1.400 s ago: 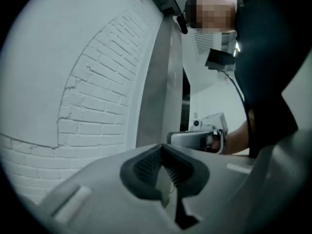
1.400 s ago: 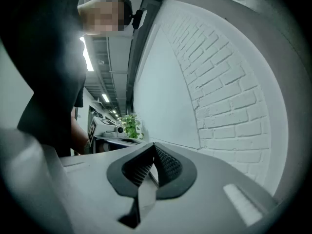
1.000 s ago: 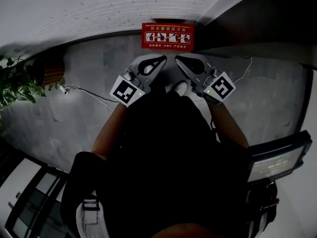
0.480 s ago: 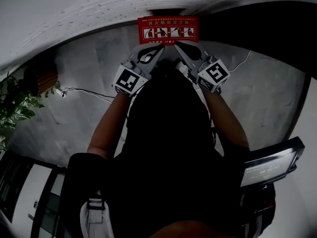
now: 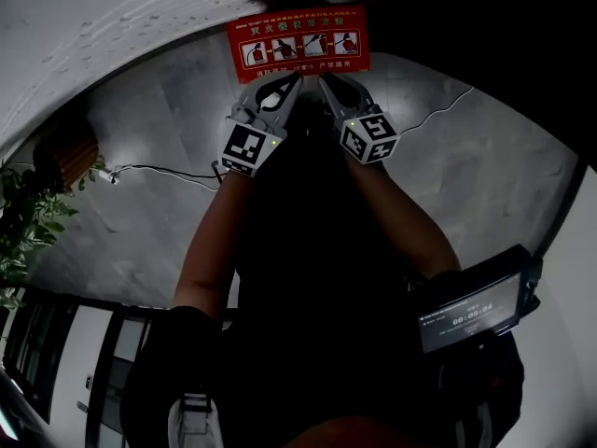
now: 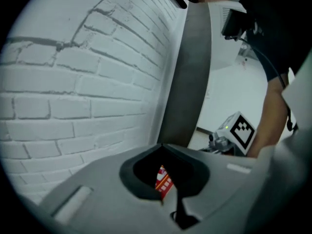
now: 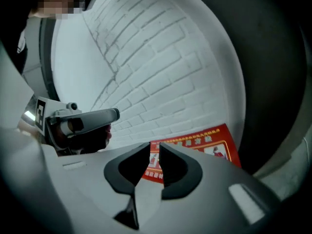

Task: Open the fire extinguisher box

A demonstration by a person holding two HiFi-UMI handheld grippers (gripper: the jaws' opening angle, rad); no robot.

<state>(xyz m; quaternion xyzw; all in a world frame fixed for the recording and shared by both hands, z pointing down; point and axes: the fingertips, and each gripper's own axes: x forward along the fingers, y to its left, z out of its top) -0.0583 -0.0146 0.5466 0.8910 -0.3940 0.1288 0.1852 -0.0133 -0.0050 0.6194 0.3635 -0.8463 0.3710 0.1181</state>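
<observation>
The fire extinguisher box (image 5: pixel 297 45) is red, with white print and a row of pictures on its top, and stands against the white brick wall. In the head view both grippers point at its near edge, side by side. My left gripper (image 5: pixel 295 81) is shut, its tips meeting in the left gripper view (image 6: pixel 162 145), and a strip of the red box (image 6: pixel 164 183) shows through the hollow of the jaws. The jaws of my right gripper (image 5: pixel 326 81) are opening, with a narrow gap (image 7: pixel 155 149) and nothing between them. The box (image 7: pixel 214 143) lies just beyond them.
A white brick wall (image 5: pixel 140 26) runs behind the box, above a grey floor (image 5: pixel 140 213). A potted plant (image 5: pixel 28 213) and a thin cable (image 5: pixel 159 171) lie at the left. A dark panel fills the right side. A small screen (image 5: pixel 471 311) hangs at the person's right hip.
Both grippers have moved forward and closer together, up to the red box. The right jaws have parted slightly. The left jaws stay shut.
</observation>
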